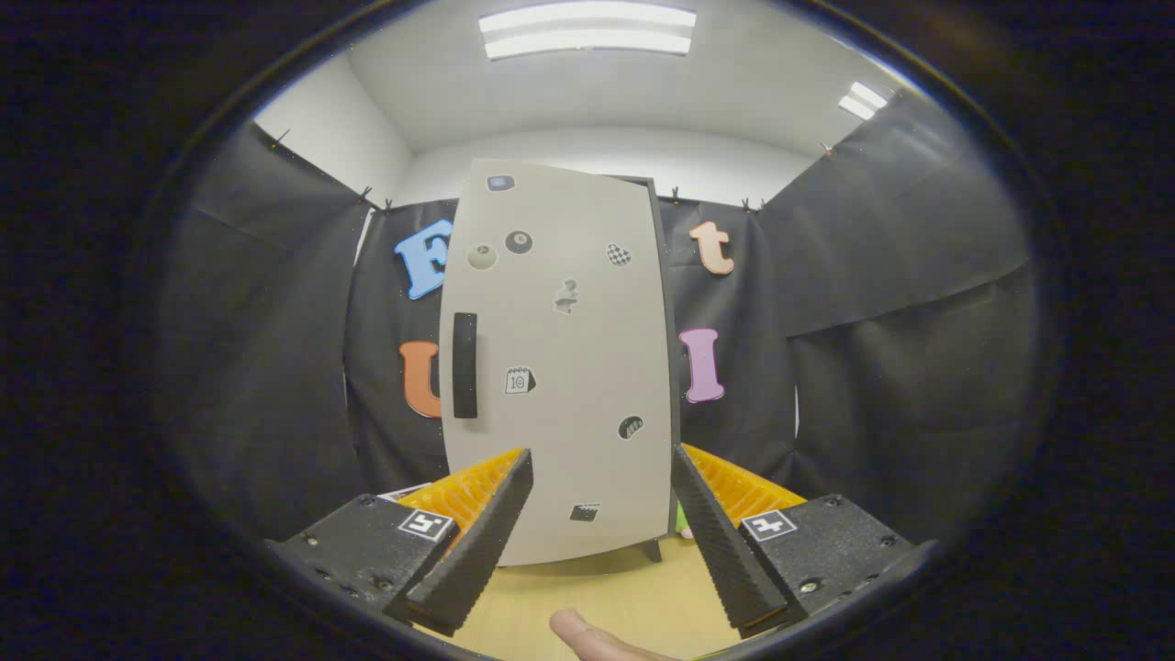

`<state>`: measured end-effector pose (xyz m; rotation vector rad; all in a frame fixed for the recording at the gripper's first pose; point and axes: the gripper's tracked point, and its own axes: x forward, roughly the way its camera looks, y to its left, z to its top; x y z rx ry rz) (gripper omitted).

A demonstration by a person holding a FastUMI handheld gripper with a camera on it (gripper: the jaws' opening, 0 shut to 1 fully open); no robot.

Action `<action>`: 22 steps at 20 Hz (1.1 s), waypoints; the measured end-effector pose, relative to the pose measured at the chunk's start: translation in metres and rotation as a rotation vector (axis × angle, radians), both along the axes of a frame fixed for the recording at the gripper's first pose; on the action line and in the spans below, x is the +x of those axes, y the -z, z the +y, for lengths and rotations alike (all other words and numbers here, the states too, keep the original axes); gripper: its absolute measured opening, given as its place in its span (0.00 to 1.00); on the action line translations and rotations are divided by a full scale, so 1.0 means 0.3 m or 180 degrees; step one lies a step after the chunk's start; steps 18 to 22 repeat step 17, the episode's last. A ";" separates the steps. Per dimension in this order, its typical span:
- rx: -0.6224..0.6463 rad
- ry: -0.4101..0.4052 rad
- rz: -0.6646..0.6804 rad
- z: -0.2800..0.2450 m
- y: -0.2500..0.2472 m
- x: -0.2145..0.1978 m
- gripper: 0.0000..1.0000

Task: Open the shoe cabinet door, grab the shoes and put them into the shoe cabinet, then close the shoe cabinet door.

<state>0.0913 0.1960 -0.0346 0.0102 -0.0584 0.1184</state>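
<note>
My tongs [601, 477]: fingers spread wide, nothing between them, pointed straight at the cabinet from a little way off.
My hand: a fingertip [587, 635] shows on the near side, low between the fingers, above the wooden floor [624, 588].
Shoe cabinet [560, 367]: stands upright ahead on short legs, against the black cloth wall, stickers scattered over its pale front.
Door: lies shut, flush with the body; that fits both a door waiting to be pulled and one pushed to again, and I cannot tell which.
Handle [465, 364]: a dark upright bar on the left part of the door, left of and beyond my left finger.
Shoes: a small green and pink bit [684, 523] peeps out low at the cabinet's right foot; too little shows to call it a shoe.
Risk, handle: it is narrow and off my centre line, so a finger may slide off it or knock the door face.
Risk, cabinet: it looks light on thin legs; a hard push or pull may shift or tip it.
</note>
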 end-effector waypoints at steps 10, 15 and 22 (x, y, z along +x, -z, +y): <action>-0.0098 -0.0057 -0.0081 -0.019 -0.013 -0.021 0.97; -0.0148 -0.0081 -0.0101 -0.038 -0.019 -0.037 0.97; -0.0147 -0.0079 -0.0073 -0.051 -0.017 -0.039 0.97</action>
